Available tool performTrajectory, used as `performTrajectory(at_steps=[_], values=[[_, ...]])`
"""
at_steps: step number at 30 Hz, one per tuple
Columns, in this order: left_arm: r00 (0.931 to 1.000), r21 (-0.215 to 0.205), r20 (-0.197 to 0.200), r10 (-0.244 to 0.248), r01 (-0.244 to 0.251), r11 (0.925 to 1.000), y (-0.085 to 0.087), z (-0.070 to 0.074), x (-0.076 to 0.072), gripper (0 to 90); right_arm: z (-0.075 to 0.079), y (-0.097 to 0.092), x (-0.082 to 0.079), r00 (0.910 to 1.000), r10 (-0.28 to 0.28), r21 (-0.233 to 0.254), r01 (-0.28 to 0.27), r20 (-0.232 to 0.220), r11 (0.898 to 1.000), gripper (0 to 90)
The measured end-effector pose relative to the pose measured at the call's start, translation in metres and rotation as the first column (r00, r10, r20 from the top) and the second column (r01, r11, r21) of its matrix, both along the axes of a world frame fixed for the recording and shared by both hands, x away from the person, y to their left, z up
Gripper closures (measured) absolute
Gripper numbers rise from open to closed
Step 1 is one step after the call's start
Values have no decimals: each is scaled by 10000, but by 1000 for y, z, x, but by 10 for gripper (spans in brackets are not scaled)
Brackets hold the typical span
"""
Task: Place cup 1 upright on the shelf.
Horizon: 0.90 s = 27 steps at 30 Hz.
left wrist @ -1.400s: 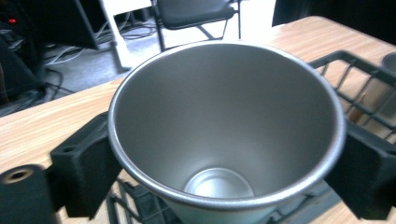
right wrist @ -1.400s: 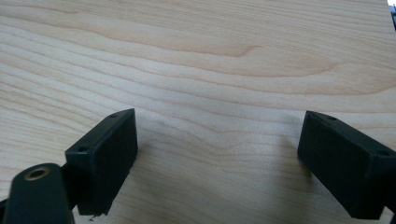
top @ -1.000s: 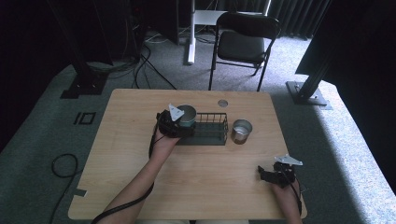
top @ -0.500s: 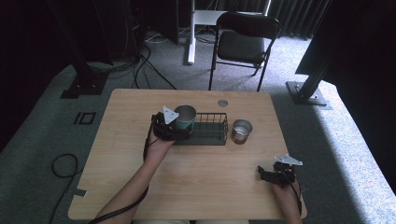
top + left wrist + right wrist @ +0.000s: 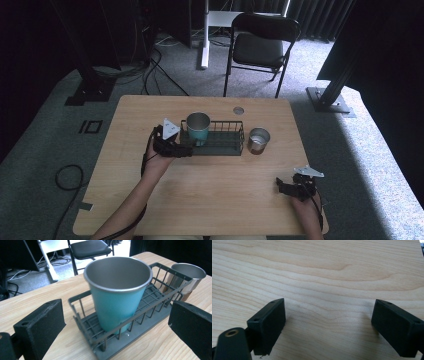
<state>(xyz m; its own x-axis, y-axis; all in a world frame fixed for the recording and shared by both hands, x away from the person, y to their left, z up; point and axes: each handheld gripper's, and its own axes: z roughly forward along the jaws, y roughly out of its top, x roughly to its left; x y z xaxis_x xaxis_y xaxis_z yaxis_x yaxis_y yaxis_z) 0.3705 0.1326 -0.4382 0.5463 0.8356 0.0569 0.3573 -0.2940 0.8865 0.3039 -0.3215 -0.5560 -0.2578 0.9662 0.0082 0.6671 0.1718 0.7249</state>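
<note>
I'm holding the left hand-held gripper (image 5: 186, 148) spread wide, gripping nothing, just in front of the teal cup (image 5: 117, 293). That cup is standing upright, empty, at the left end of the wire basket (image 5: 160, 293) on the table (image 5: 210, 200). My right hand-held gripper (image 5: 328, 325) is hovering released over bare wood.

I can read no writing anywhere: no label or brand on the teal cup (image 5: 117, 295), the wire basket (image 5: 140, 322) or the steel cup (image 5: 186, 277).
</note>
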Motion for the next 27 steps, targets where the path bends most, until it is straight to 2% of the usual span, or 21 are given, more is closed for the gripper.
performTrajectory(at_steps=[10, 16, 19, 24, 27], values=[[10000, -110, 34, 90, -89, 9999, 16, -2, -7, 12, 0, 0, 0, 10000, -6, 5, 6, -2, 10000, 117], [9997, -67, -113, 226, -226, 9997, 29, -6, -13, 11, 0, 0, 0, 10000, -2, 7, 2, -6, 10000, 117], [9995, -45, -49, 318, -318, 9995, 38, -8, -17, 11, 0, 0, 0, 10000, -3, 5, 3, -5, 10000, 117], [9995, -27, -111, 280, -280, 9996, 49, -12, -22, 11, 0, 0, 0, 10000, -6, 10, 6, -6, 10000, 117], [9990, -176, -178, 399, -402, 9990, 58, -15, -26, 11, 0, 0, 0, 10000, -4, 7, 4, -5, 10000, 117]])
